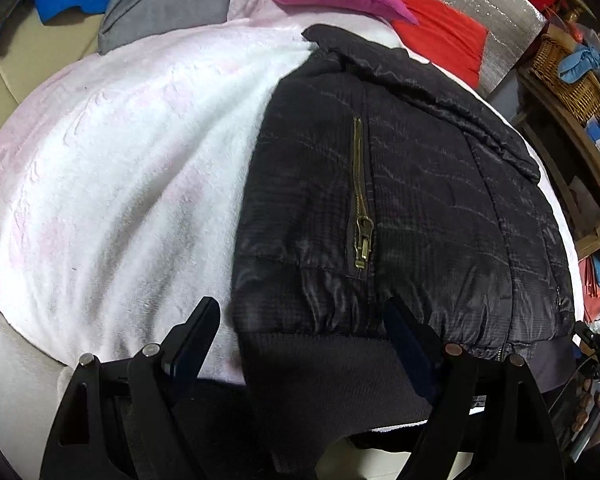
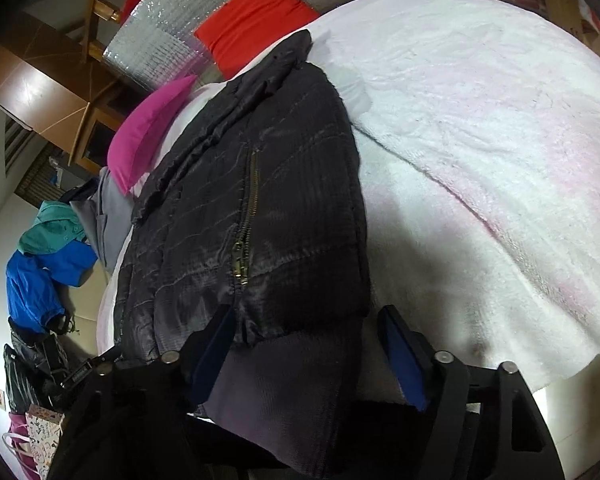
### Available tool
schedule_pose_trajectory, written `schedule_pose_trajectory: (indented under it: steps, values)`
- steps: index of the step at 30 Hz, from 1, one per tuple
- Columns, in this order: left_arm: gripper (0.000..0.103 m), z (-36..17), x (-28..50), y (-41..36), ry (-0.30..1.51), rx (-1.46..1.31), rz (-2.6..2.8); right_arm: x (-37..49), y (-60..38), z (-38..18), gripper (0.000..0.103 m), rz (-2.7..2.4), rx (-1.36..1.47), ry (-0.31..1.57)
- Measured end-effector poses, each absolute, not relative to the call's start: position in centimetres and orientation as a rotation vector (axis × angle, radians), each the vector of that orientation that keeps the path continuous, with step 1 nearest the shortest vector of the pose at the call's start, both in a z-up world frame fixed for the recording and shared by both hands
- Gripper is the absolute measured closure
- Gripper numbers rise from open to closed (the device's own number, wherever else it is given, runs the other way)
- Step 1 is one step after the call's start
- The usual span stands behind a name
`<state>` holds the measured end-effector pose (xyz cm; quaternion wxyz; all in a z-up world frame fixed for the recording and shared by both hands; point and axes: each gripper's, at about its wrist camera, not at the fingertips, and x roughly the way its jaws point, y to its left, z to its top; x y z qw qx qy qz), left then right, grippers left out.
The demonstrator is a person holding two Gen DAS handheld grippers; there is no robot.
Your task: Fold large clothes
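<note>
Jacket (image 1: 400, 200) hem lies between each spread hand-held gripper (image 1: 302, 322) (image 2: 306, 326), unpinched.

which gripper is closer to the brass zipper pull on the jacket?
Hard to call; roughly equal. Left gripper straddles the ribbed hem directly below the zipper pull. Right gripper straddles the same hem, pull up-left.

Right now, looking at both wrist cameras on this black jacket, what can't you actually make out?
- Black jacket: its sleeves and far side, folded under or hidden by its own bulk in both views.
- Ribbed hem: its lower edge, covered by the left gripper body in the left view.
- Right gripper: whether its pads press the hem; the fabric hides the contact.
- Items on the wooden shelf: too small, cut off by the edge.
</note>
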<state>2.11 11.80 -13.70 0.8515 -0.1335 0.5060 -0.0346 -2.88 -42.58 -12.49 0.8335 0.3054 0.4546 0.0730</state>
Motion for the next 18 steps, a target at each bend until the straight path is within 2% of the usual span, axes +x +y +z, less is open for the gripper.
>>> schedule_pose_trajectory:
  steps: [4,9,10,11,12,13,14,16,18]
  values:
    - [0.019,-12.9,1.6,13.2,1.019,-0.338,-0.063,-2.7,-42.3,-12.4,0.033,0.144,0.632,0.973]
    - [0.020,-14.9,2.3,13.5,1.083,-0.359,-0.068,-1.9,-42.0,-12.8,0.031,0.141,0.646,0.996]
    - [0.025,-15.1,2.3,13.4,1.087,-0.353,-0.069,-1.7,-41.8,-12.7,0.033,0.142,0.625,1.002]
    - [0.041,-15.1,2.2,13.2,1.084,-0.339,-0.072,-1.6,-41.5,-12.6,0.036,0.133,0.587,1.019]
    - [0.051,-15.1,2.1,13.1,1.083,-0.335,-0.082,-1.4,-41.4,-12.8,0.054,0.117,0.565,1.040]
    - [0.059,-15.1,2.1,13.0,1.088,-0.323,-0.073,-1.3,-41.4,-12.9,0.060,0.114,0.563,1.052]
    - [0.076,-15.0,2.2,12.8,1.085,-0.312,-0.064,-1.2,-41.5,-12.9,0.064,0.124,0.566,1.062]
    - [0.084,-14.6,2.2,13.0,1.084,-0.313,-0.071,-1.0,-41.2,-12.3,0.074,0.139,0.539,1.065]
    - [0.086,-13.7,1.8,13.2,1.066,-0.327,-0.075,-1.2,-40.8,-10.9,0.080,0.156,0.521,1.038]
